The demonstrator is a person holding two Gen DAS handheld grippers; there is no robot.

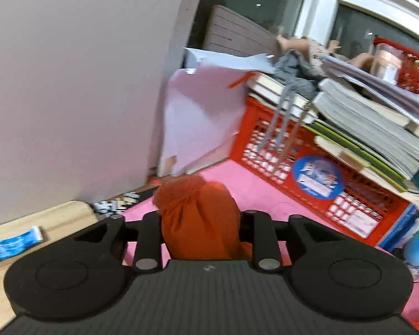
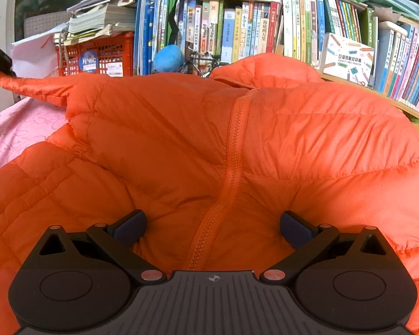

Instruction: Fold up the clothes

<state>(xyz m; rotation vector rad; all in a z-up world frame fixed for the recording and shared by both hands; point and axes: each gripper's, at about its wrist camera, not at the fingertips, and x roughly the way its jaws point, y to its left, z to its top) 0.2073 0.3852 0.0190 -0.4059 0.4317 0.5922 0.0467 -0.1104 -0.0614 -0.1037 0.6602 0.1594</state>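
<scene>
Between the left tongs (image 1: 200, 223), a bunched orange sleeve end (image 1: 199, 217) sits pinched; right tongs (image 2: 212, 224) gape wide over the quilted, puffy jacket (image 2: 237, 145), zipper (image 2: 231, 167) running toward 12 o'clock, on pink cloth (image 2: 19, 131)

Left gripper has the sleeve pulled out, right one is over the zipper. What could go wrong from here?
1. The left gripper pinches only a bunched end of the sleeve; the slick fabric may slip out if pulled further.
2. The right gripper is open astride the zipper; closing there could bunch the puffy jacket rather than hold it flat.
3. The crate and its leaning book stack sit close; a wide sleeve swing could knock them.
</scene>
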